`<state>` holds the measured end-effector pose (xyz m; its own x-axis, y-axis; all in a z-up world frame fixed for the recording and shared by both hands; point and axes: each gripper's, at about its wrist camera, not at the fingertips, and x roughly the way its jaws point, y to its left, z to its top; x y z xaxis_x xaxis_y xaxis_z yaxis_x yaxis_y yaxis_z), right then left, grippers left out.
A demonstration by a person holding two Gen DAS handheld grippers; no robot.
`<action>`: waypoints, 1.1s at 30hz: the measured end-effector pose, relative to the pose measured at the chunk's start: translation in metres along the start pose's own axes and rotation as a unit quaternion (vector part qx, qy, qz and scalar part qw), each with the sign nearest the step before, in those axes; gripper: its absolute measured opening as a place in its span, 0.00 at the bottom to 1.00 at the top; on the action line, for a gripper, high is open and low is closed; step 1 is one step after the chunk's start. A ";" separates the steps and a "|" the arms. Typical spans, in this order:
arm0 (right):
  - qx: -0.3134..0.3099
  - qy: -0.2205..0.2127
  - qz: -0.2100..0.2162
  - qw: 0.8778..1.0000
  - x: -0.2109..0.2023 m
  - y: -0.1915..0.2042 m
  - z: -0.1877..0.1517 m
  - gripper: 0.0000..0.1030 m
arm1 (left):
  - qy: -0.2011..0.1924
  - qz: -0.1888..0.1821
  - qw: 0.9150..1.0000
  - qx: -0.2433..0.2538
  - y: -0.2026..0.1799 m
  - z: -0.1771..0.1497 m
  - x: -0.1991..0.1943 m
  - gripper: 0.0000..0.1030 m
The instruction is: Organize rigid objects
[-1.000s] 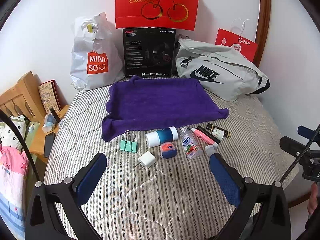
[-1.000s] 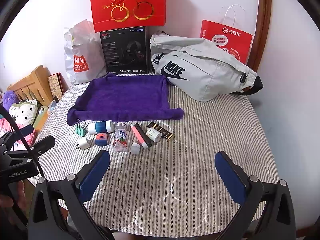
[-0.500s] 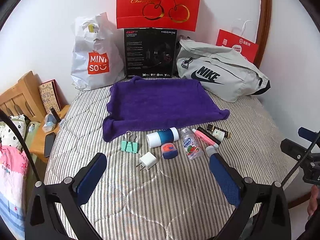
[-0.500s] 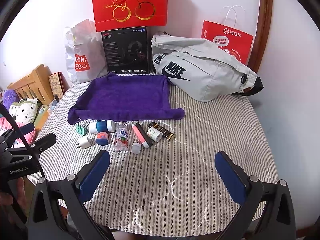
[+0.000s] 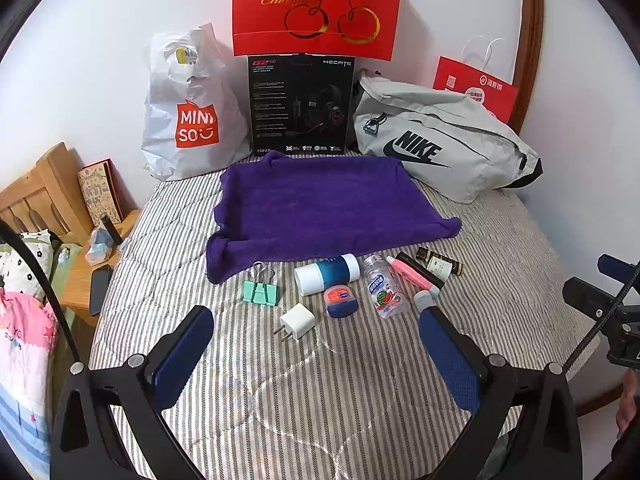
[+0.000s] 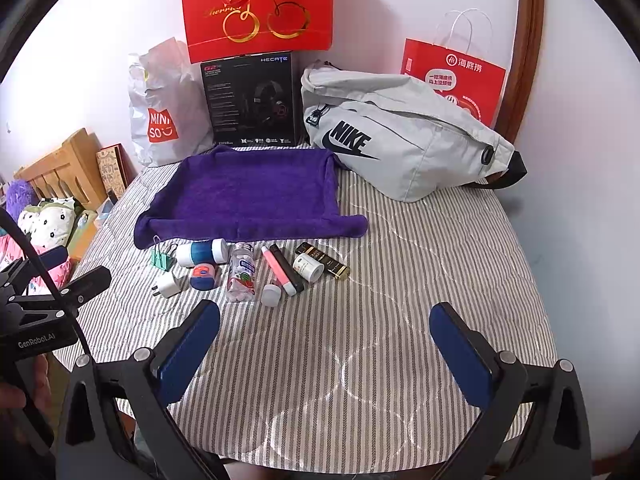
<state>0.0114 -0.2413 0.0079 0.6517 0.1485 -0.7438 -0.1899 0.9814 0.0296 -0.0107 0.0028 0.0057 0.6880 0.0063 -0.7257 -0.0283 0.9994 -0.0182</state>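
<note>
A purple towel lies flat on the striped bed. In front of it is a row of small items: a mint binder clip, a white charger plug, a blue-and-white tube, a small blue-and-red jar, a clear bottle, a pink stick and a white-and-gold bottle. My left gripper is open and empty, just in front of the row. My right gripper is open and empty, in front and to the right of the items.
A white Miniso bag, a black headset box, a red gift bag, a grey Nike bag and a red paper bag stand along the back wall. A wooden bedside stand is on the left.
Both grippers have drifted slightly forward towards the items. Nothing on the bed has moved.
</note>
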 end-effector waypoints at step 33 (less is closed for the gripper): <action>-0.010 0.036 0.009 0.999 0.055 -0.007 0.002 1.00 | 0.060 0.043 0.997 -0.028 0.076 -0.010 0.121 1.00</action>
<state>0.0500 -0.2398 -0.0321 0.5944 0.1562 -0.7888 -0.2158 0.9760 0.0306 0.0632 0.0794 -0.0897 0.5890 0.0850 -0.8037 -0.1259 0.9920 0.0126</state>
